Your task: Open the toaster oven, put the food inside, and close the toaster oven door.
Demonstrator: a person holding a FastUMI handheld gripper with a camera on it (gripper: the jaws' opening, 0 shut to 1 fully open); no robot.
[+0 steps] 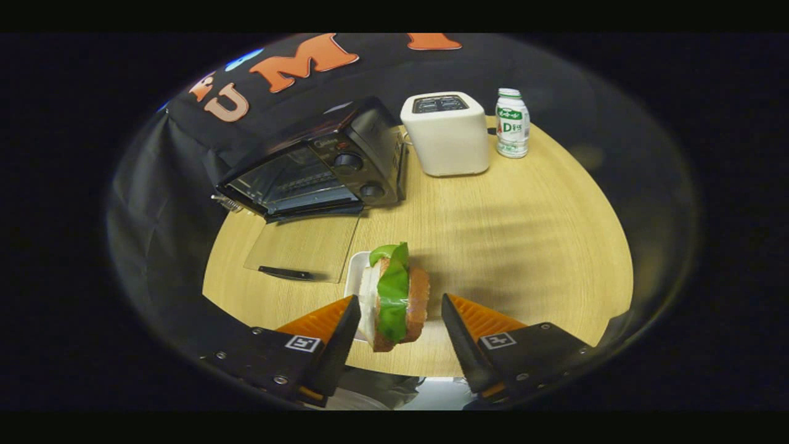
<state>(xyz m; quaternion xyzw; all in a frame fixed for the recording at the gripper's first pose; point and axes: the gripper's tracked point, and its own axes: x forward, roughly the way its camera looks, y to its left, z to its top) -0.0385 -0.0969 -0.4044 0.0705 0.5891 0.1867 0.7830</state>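
Sandwich staged, black toaster oven (320, 165) glass door (302, 246) already down flat on round wooden surface (524, 246).
Gripper (400, 324) spread, straddling upright lettuce sandwich (394, 299) on white plate (355, 271), not pinching yet; probably lined up for side grasp.

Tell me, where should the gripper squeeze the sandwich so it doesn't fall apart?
Probably on its two flat bread faces. The sandwich stands on edge on the white plate, between the open gripper's fingers, lettuce edge up. One bread face looks toward each finger, so come straight from where the gripper is and close gently, pressing the layers together.
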